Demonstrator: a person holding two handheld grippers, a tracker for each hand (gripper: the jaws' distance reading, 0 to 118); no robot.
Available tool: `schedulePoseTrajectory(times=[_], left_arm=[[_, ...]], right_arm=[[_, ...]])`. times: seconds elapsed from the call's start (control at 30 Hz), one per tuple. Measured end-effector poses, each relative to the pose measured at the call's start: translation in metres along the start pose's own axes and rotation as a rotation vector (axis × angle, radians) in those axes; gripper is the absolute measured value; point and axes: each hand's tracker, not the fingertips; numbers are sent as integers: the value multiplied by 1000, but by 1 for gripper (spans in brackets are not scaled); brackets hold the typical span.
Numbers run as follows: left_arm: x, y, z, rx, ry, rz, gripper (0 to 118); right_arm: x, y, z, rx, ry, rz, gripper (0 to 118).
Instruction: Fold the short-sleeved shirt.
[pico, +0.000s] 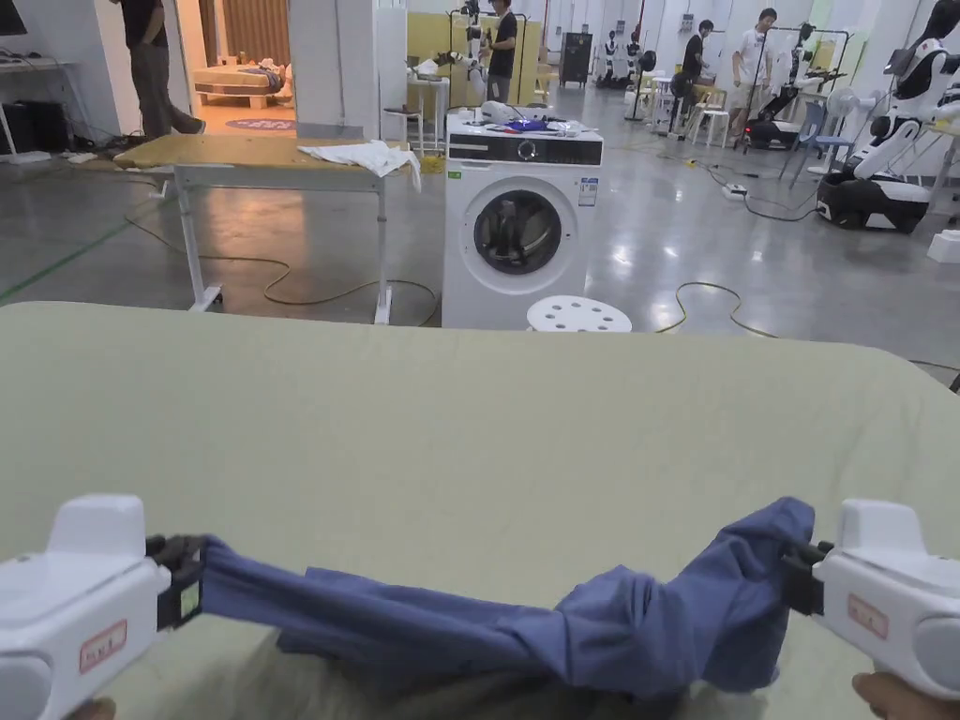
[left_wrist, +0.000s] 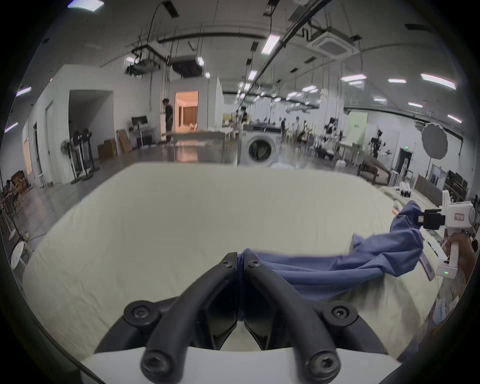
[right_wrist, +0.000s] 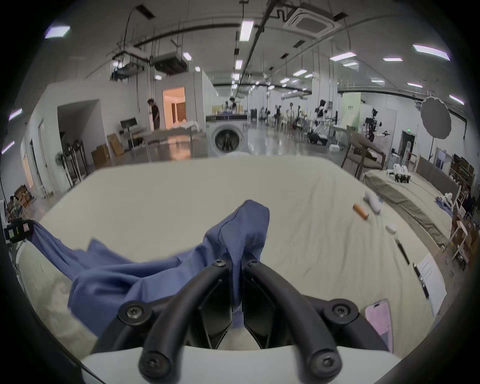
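Got both grippers, left (pico: 192, 570) and right (pico: 795, 565), pinching the blue shirt (pico: 525, 628) over a pale-sheeted bed (pico: 450, 422); washer (pico: 521, 220) sits behind it.

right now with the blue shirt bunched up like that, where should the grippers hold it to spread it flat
Judging by its pose, the shirt hangs as a twisted rope between the left gripper and right gripper, both shut on its ends. I'd lay it on the bed, then retake the flat edge near each corner, coming in low from the near side so the jaws pinch one layer rather than a bunch.
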Motion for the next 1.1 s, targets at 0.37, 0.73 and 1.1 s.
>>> schedulePoseTrajectory(times=[0.37,0.73,1.1], left_arm=[[1,148,11,200,27,-41,0],[-2,254,-12,248,68,-59,0],[-15,347,-13,340,143,-73,0]], right_arm=[[2,119,33,174,-60,68,3],[-24,232,47,327,-124,118,3],[-52,355,53,419,-163,156,3]])
